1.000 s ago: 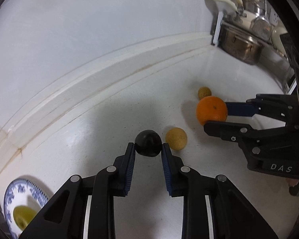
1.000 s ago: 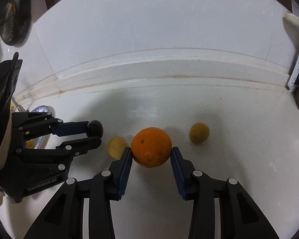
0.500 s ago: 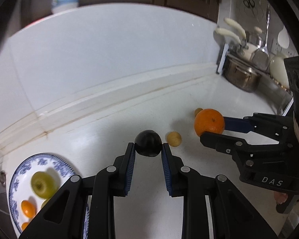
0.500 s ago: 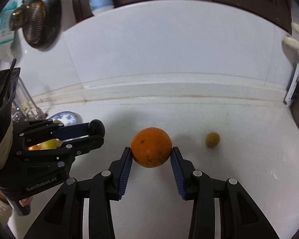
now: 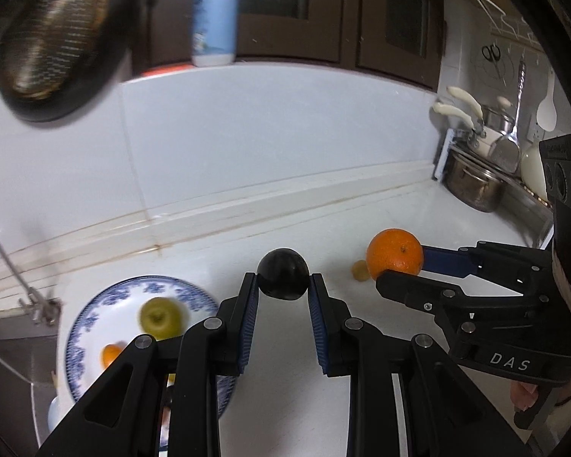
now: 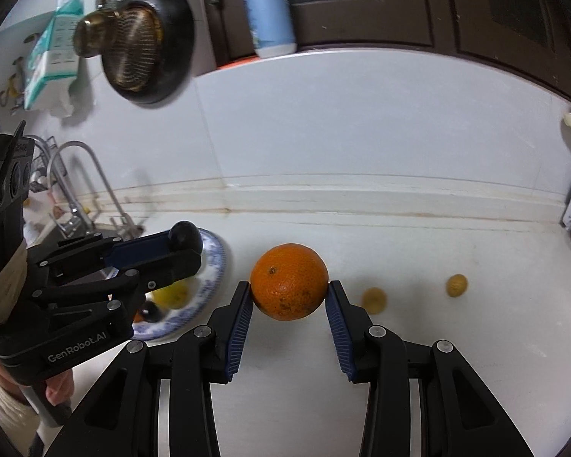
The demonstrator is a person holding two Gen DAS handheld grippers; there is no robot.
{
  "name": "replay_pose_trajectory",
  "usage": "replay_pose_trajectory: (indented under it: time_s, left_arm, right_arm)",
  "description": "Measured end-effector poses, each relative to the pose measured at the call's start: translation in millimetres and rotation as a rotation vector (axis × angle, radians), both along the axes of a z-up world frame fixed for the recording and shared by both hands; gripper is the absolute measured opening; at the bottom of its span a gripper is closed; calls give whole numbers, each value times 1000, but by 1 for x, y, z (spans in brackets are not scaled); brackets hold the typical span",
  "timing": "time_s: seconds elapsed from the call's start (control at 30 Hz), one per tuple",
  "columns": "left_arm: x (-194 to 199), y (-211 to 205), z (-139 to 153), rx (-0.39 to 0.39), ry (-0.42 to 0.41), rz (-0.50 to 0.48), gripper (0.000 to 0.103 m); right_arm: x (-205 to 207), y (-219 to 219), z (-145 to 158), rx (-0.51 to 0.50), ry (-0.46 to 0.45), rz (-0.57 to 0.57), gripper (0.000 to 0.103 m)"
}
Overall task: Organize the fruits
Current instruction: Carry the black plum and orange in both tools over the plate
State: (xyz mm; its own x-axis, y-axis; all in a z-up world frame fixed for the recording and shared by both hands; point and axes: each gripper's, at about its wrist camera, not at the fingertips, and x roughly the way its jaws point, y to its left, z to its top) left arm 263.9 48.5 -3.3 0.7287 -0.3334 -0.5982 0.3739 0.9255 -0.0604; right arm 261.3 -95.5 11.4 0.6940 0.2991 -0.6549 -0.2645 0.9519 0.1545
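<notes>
My left gripper (image 5: 283,293) is shut on a dark round fruit (image 5: 283,273) and holds it above the counter, just right of a blue-and-white plate (image 5: 95,304). The plate holds a green apple (image 5: 160,317) and a small orange fruit (image 5: 111,355). My right gripper (image 6: 289,297) is shut on a large orange (image 6: 289,281), lifted off the counter. Two small yellow fruits (image 6: 374,299) (image 6: 456,285) lie on the counter to the right. In the right wrist view the left gripper (image 6: 179,245) hangs over the plate (image 6: 219,262).
A sink with a faucet (image 6: 91,186) lies left of the plate. A steel pot (image 5: 474,184) and utensils stand at the far right. A strainer in a black pan (image 5: 53,38) hangs on the wall, and a white-and-blue bottle (image 5: 215,19) stands on the ledge.
Both grippers have risen and moved left with their fruits. The plate has come fuller into view, and the yellow fruits now lie farther off to the right.
</notes>
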Motion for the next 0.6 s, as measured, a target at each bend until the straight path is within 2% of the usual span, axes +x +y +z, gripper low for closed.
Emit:
replay_pose_trajectory:
  time_s: [0.4,0.6]
  left_arm:
    - [-22,67,10,-11,-46,109,27]
    - [-26,105,5,-10,-36,144,27]
  right_arm:
    - [-9,58,12,18,-36,74,41]
    - [-9,100,13,17,-39,126,41]
